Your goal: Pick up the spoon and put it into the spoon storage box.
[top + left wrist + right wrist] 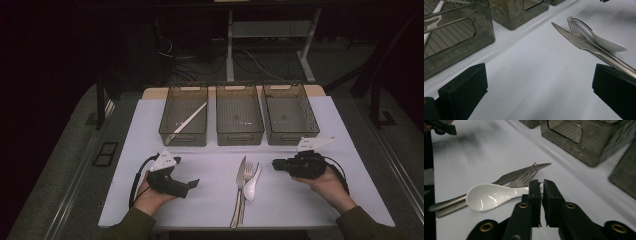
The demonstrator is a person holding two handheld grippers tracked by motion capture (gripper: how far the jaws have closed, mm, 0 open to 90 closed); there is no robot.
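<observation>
A metal knife (241, 175), a metal fork (247, 172) and a white spoon (251, 187) lie side by side on the white table cover, near its middle front. To their left my left gripper (186, 172) points toward them with its jaws wide apart and nothing between them. In the left gripper view the open left gripper (539, 82) faces bare cover, with the knife (574, 40), fork (575, 28) and spoon (609, 45) off to the right. My right gripper (275, 164) points left, shut, its tips just short of the spoon's handle. In the right gripper view the shut right gripper (542, 185) hides the handle end of the spoon (489, 196).
Three smoky see-through bins stand in a row behind the cutlery: left (182, 137), middle (240, 136), right (292, 136). A white stick (189, 120) leans inside the left bin. The white cover (300, 205) ends just before the person's sleeves.
</observation>
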